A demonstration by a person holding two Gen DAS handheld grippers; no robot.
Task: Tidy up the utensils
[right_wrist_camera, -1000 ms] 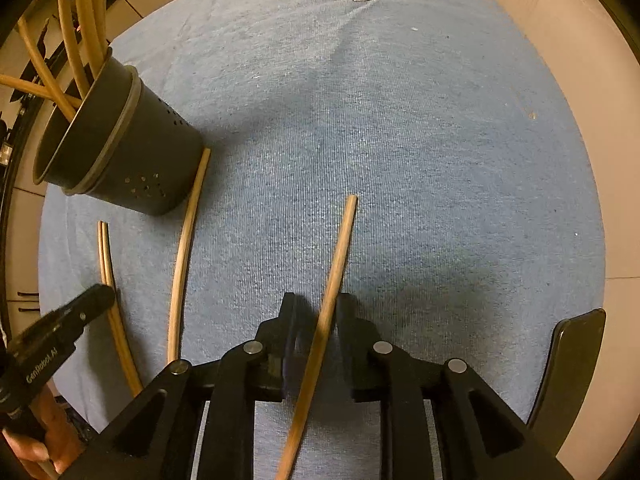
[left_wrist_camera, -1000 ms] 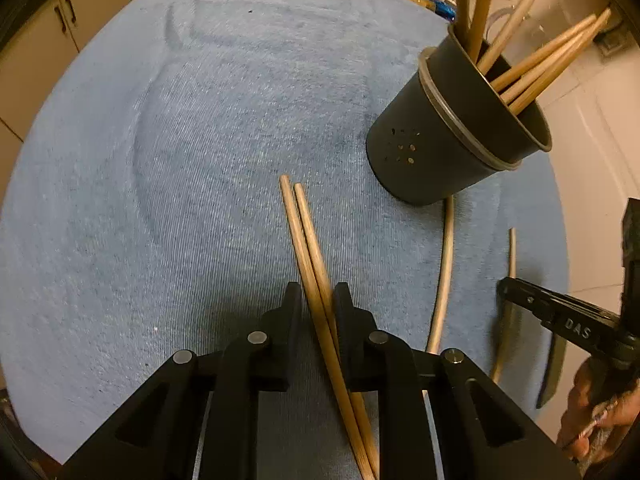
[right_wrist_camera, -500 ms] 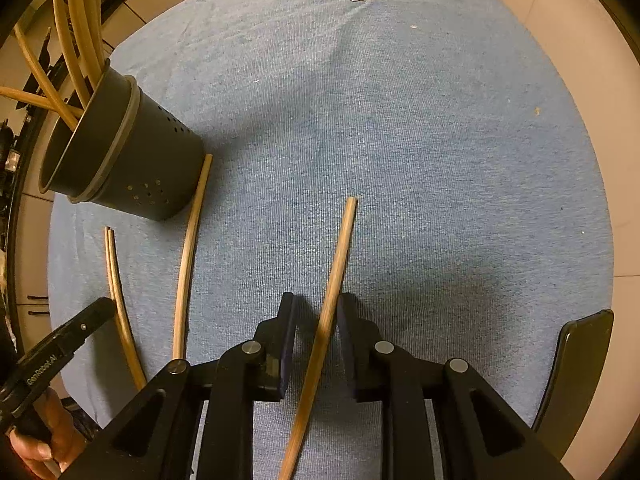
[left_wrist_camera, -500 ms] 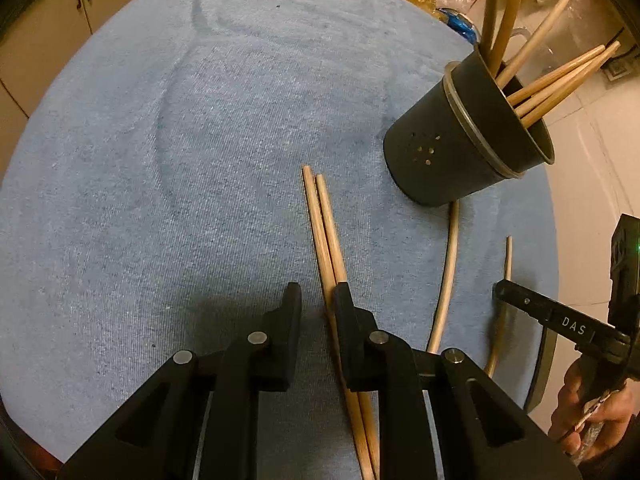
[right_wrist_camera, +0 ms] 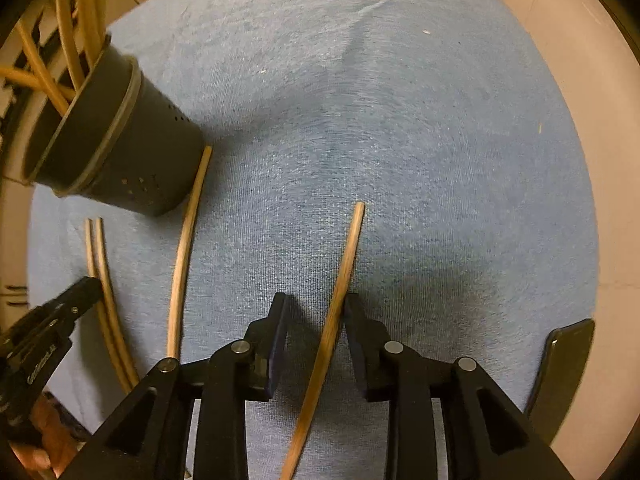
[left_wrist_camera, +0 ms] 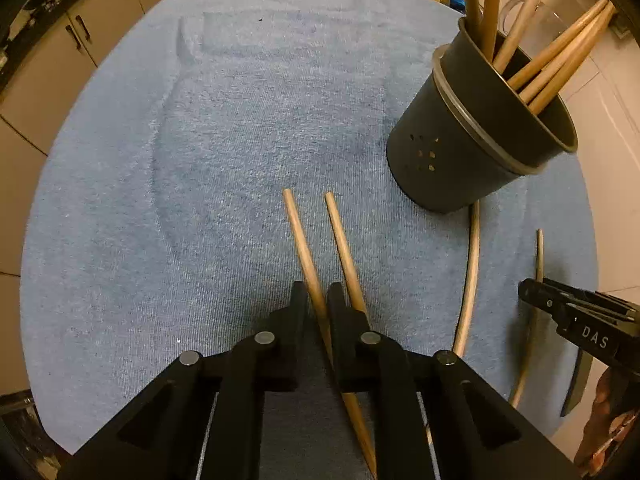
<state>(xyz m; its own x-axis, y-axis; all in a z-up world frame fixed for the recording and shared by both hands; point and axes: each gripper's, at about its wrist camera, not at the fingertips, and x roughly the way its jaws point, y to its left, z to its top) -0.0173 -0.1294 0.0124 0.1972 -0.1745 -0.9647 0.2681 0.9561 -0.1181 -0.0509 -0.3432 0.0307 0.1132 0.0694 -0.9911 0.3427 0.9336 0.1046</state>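
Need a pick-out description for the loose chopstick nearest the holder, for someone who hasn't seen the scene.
Find the dark perforated holder standing on the blue towel. A pale chopstick lies flat with its far end right beside the holder's base. It lies alone, between a pair of chopsticks on one side and a single chopstick farther from the holder on the other.

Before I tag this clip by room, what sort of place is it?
Probably a home kitchen: cabinet doors with handles, a dark utensil holder full of chopsticks, and a blue towel spread on a pale counter.
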